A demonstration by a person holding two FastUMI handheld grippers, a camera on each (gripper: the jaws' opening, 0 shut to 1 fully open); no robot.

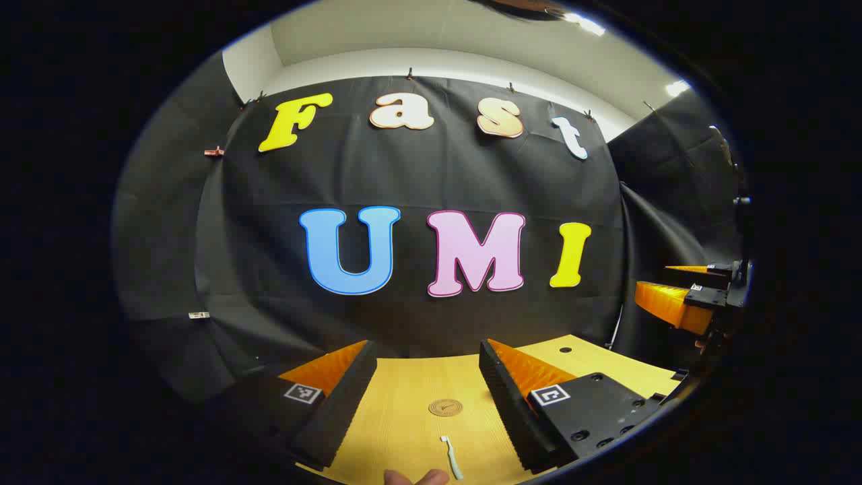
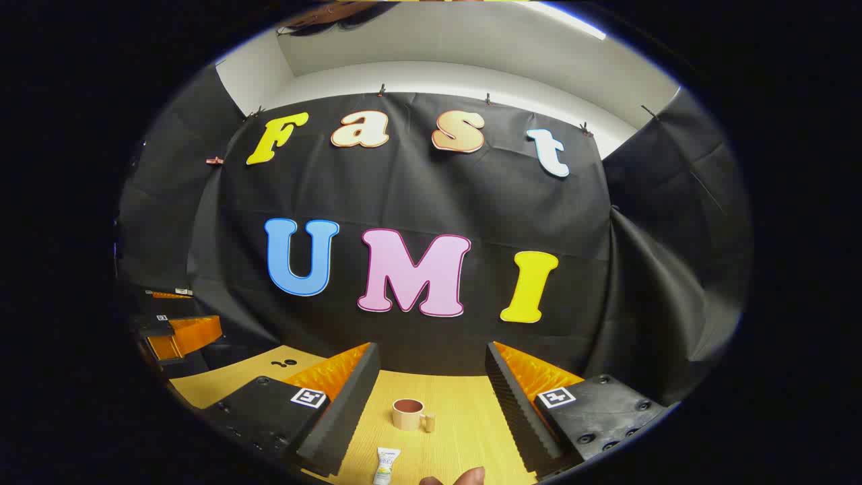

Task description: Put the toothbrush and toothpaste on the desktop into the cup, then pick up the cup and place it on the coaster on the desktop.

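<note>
Pale yellow wood grain marks the surface (image 1: 411,411), and we take the cup (image 2: 408,413) as our landmark. In the right gripper view, we see the tan cup upright on the wood, handle to its right, framed between the fingers of the right claw (image 2: 431,404), which stand wide apart with nothing between them. The toothpaste (image 2: 386,465) lies just nearer the camera than the cup and slightly to its left, apart from it. Far to the cup's left, the other claw's orange fingers show at the edge.

In the left gripper view, the left claw (image 1: 424,397) is likewise spread wide and holds nothing. Between its fingers we see the round coaster (image 1: 445,407) flat on the wood, with the white toothbrush (image 1: 452,457) lying nearer the camera, apart from it. A fingertip (image 1: 417,477) shows at the bottom edge.
</note>
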